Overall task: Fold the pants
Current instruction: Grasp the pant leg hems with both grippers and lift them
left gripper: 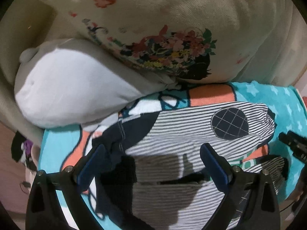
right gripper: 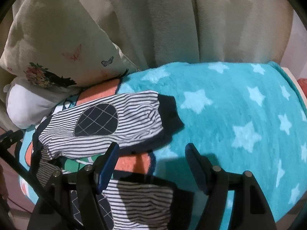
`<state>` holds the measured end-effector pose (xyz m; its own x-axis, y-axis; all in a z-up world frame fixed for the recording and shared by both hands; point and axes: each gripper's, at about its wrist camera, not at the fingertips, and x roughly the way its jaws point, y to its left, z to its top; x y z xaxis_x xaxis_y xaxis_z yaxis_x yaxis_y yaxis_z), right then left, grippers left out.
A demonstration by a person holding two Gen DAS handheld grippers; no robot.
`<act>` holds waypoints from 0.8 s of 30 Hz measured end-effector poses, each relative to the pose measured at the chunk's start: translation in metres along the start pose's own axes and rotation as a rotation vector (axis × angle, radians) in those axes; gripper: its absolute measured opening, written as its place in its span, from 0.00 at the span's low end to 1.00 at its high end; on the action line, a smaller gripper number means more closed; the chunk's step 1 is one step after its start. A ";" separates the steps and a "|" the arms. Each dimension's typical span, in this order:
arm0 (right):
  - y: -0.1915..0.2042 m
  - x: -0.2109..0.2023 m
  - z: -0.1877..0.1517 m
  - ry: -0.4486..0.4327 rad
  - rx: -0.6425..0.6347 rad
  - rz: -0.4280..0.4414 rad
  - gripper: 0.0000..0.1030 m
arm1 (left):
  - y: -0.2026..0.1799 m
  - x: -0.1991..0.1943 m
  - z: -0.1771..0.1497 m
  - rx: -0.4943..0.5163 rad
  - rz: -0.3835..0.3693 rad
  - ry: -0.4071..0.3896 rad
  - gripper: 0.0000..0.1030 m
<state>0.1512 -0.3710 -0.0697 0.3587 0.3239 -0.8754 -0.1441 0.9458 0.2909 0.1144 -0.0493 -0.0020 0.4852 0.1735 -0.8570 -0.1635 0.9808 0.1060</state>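
Both claws stand open and hold nothing. One is the left gripper, with its two blue pads wide apart above the pants. The other is the right gripper, with its pads also apart, above the near trouser leg and the blanket.

Largest in view is the beige sofa back, which fills the far side. Below it lies the turquoise blanket with pale stars and orange patches; it covers the seat. A cream cushion with a flower print leans at the far left against the sofa, and a white pillow lies under its near edge, on the left.

The pants, striped black and white with dark navy cuffs, lie spread on the blanket. One leg stretches to the right on the far side, the other leg is nearer, under the grippers. On the far leg is sewn an oval navy knee patch with a light grid of stitches.
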 end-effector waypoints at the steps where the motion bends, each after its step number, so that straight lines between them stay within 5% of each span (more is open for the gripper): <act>1: 0.002 0.002 0.004 0.000 -0.015 0.002 0.74 | 0.000 0.005 0.004 0.017 -0.009 0.002 0.96; 5: 0.010 0.008 0.022 -0.001 -0.091 0.001 0.73 | -0.004 0.025 0.016 0.062 -0.082 0.008 0.88; 7: 0.016 0.015 0.031 -0.003 -0.150 -0.003 0.73 | -0.006 0.040 0.023 0.080 -0.105 0.033 0.71; 9: 0.021 0.022 0.039 -0.005 -0.198 -0.005 0.73 | -0.008 0.059 0.030 0.091 -0.135 0.070 0.65; 24: 0.041 0.093 0.082 0.063 -0.379 0.037 0.73 | -0.019 0.128 0.047 0.211 -0.183 0.156 0.65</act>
<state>0.2544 -0.2999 -0.1072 0.2912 0.3447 -0.8924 -0.4910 0.8545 0.1698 0.2204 -0.0411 -0.0901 0.3497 -0.0069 -0.9368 0.1041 0.9941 0.0315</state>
